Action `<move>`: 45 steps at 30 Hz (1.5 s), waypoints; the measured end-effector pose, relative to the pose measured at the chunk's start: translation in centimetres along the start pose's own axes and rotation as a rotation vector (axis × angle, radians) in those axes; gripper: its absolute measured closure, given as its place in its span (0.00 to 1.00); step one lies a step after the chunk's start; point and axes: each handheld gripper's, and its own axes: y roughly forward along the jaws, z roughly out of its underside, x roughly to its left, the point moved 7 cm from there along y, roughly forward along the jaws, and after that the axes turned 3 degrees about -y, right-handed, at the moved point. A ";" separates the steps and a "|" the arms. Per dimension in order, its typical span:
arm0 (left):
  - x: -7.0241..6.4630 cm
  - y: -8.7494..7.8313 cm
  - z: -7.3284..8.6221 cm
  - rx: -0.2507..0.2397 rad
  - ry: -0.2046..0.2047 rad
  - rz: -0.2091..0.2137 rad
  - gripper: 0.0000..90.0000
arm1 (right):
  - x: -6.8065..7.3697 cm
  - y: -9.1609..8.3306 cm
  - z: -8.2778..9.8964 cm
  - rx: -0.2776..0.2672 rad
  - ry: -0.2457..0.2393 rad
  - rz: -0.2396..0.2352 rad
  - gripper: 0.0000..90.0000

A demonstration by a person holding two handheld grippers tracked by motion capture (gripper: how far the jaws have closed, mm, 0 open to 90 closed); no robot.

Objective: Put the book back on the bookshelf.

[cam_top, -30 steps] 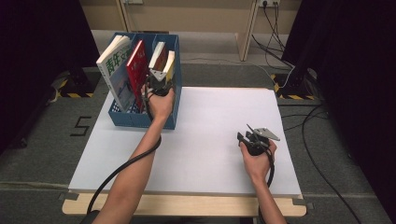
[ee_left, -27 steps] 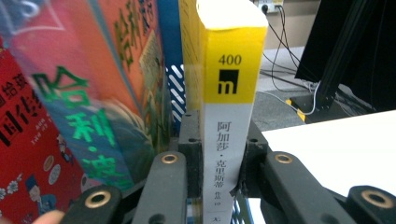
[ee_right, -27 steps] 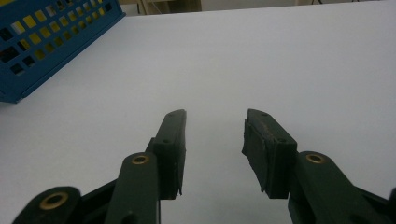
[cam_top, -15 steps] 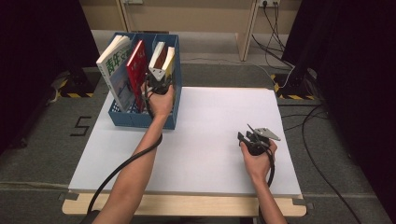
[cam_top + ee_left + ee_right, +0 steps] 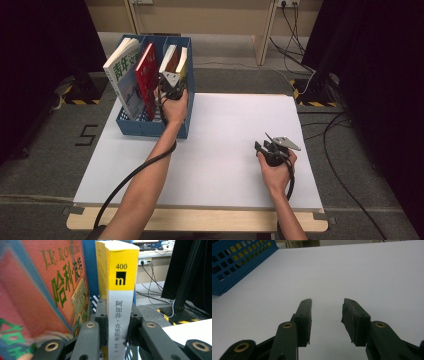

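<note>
High view: a white table (image 5: 220, 150) with a blue basket (image 5: 150, 125) standing at its far left corner. The basket has slots side by side, and books stand upright in them. A large white and blue book (image 5: 122, 75) leans in the leftmost slot, and a red book (image 5: 146, 75) stands just beside it. Farther right stand two more books, the right one a yellow-edged book (image 5: 182, 62). The left gripper (image 5: 170, 85) reaches into the basket at these two books, held by a hand whose forearm comes up from the bottom edge. The right gripper (image 5: 270, 147) rests low over the bare table, well apart from the basket, toward the near right side.

Left gripper view: the left gripper (image 5: 117, 325) has its two black jaws pressed against both sides of the yellow-edged book (image 5: 120, 302), clamping its spine. The spine is yellow above and grey below, with printed characters running down it. The book stands upright against the blue basket (image 5: 90, 270). The red book (image 5: 50, 290), bearing green lettering, is close by on the left.

Right gripper view: the right gripper (image 5: 327, 315) has its jaws apart with nothing between them, above the white table (image 5: 362, 272). A corner of the blue basket (image 5: 234, 262) sits at the upper left.
</note>
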 end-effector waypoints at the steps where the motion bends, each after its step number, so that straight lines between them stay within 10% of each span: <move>1: 0.0 0.0 0.1 -0.002 0.002 -0.003 0.84 | 0.0 0.0 0.0 0.000 -0.001 -0.001 0.66; 19: -0.3 -0.8 0.3 0.023 -0.024 0.022 0.75 | 0.0 -0.1 0.0 0.000 0.007 0.001 0.66; 38: -0.1 -0.7 0.6 0.185 -0.033 0.013 0.81 | 0.0 0.0 0.1 0.012 0.008 -0.003 0.66; 45: 0.1 -0.6 0.6 0.151 -0.033 0.020 0.84 | -0.1 0.1 0.2 0.013 0.009 -0.002 0.66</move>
